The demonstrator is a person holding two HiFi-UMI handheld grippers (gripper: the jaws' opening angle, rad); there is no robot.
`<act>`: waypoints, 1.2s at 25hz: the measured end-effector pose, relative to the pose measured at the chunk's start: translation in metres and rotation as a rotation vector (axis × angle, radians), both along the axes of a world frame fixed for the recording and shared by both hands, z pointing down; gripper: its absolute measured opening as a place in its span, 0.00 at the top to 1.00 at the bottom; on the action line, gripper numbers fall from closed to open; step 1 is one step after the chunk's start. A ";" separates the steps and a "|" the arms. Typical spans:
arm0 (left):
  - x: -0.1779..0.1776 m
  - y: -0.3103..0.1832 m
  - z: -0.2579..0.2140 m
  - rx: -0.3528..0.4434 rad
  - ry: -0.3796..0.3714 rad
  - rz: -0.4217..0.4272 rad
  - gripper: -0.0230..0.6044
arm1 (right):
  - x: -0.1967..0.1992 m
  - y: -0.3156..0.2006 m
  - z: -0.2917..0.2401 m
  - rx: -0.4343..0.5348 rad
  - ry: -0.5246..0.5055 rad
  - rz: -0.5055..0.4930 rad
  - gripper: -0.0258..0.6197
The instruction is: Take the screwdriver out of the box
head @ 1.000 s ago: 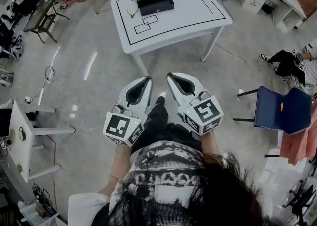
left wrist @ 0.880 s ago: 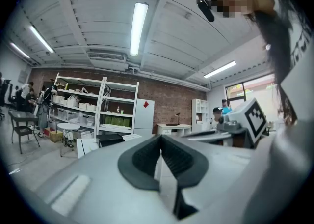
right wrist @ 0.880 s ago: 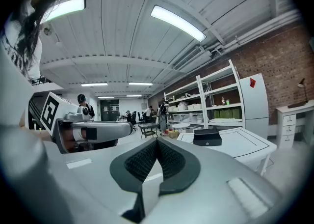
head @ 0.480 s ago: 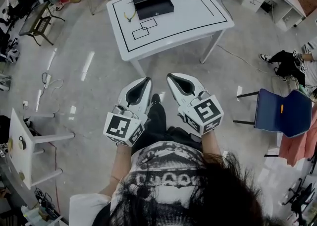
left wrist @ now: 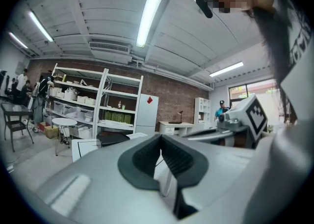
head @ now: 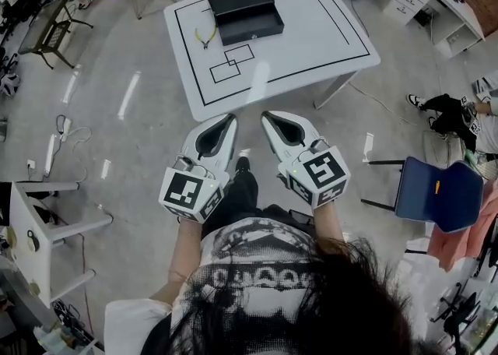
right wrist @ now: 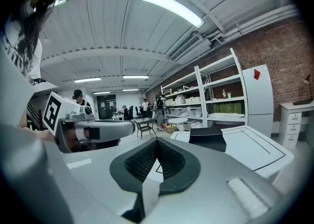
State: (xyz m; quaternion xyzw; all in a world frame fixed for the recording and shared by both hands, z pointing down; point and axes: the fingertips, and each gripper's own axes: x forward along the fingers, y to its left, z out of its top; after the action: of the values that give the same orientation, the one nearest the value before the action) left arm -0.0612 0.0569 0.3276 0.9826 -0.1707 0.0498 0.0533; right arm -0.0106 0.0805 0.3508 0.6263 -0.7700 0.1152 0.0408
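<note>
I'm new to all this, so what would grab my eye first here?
The left gripper and right gripper are held side by side before the person, both shut and empty. Ahead stands a white table with black lines, carrying a black box and pliers.

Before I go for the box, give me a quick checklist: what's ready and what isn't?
1. Left gripper empty: ok, fingers together, nothing between them.
2. Right gripper empty: ok, same.
3. Fingers open for a grasp: not ok, both shut.
4. Black box in sight on the white table: ok.
5. Box within reach: not ok, it sits toward the table's far side and the grippers are short of it.
6. Screwdriver located: cannot tell, none shows.
</note>
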 end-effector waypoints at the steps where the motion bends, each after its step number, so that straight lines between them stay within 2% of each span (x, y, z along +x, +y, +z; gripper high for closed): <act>1: 0.003 -0.013 0.002 -0.005 -0.003 0.003 0.96 | 0.003 -0.014 0.001 -0.005 -0.001 0.001 0.96; 9: 0.024 -0.101 0.011 -0.029 -0.008 0.023 0.96 | 0.026 -0.098 0.008 -0.036 0.009 0.017 0.96; 17: 0.039 -0.166 0.013 -0.036 0.010 0.060 0.96 | 0.038 -0.160 0.010 -0.051 0.035 0.044 0.96; 24: 0.047 -0.184 0.016 -0.046 0.018 0.094 0.96 | 0.047 -0.176 0.014 -0.068 0.040 0.076 0.96; 30: 0.048 -0.188 0.022 -0.060 0.007 0.090 0.96 | 0.054 -0.178 0.017 -0.081 0.037 0.087 0.96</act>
State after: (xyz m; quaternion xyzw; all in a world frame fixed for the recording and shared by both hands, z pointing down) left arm -0.0132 -0.1316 0.3494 0.9875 -0.1246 0.0536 0.0809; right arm 0.0432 -0.0978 0.3679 0.6590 -0.7358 0.1365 0.0751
